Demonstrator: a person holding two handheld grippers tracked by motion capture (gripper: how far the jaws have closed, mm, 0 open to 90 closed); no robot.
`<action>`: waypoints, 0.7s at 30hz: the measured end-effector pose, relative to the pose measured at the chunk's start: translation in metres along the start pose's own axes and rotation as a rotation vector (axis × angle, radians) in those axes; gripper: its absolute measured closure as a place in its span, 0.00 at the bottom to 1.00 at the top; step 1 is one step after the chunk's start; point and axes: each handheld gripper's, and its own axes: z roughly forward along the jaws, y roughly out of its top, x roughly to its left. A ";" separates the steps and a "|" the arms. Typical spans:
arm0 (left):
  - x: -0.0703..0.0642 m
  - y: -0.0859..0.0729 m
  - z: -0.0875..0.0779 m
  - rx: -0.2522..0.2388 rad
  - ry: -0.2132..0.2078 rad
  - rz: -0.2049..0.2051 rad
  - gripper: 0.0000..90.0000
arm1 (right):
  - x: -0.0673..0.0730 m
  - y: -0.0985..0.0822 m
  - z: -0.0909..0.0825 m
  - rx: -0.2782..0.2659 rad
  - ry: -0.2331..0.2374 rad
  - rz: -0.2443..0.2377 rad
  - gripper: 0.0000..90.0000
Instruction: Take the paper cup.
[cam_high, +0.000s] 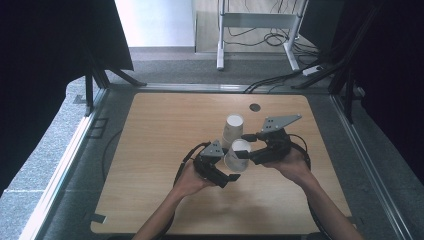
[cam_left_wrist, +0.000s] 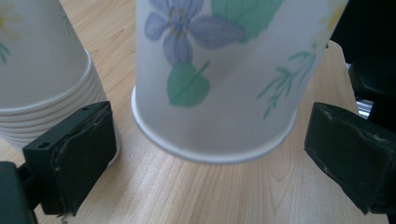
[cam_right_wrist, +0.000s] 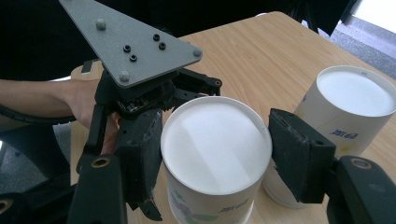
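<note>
Paper cup (cam_right_wrist: 215, 158), upside down, is clamped by the right gripper (cam_right_wrist: 215, 154); left gripper (cam_left_wrist: 205, 154) jaws are apart around it; squeezing should be gentle.

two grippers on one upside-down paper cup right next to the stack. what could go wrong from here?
1. The single cup is thin paper and sits between the right gripper fingers, so a hard squeeze could crush its wall.
2. The stack of cups stands right beside it, so a sideways move by the left gripper could knock the stack over.
3. Both grippers crowd one cup and could bump each other.
</note>
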 end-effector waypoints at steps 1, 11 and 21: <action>0.000 0.000 0.001 0.000 0.000 0.002 0.03 | 0.000 0.000 0.000 0.000 0.000 0.000 0.42; 0.002 -0.004 0.004 -0.020 -0.010 -0.004 0.09 | 0.002 -0.005 0.008 -0.002 0.016 0.003 0.42; 0.002 -0.006 0.001 -0.036 -0.019 0.006 0.29 | 0.000 -0.007 0.008 -0.004 0.015 0.006 0.41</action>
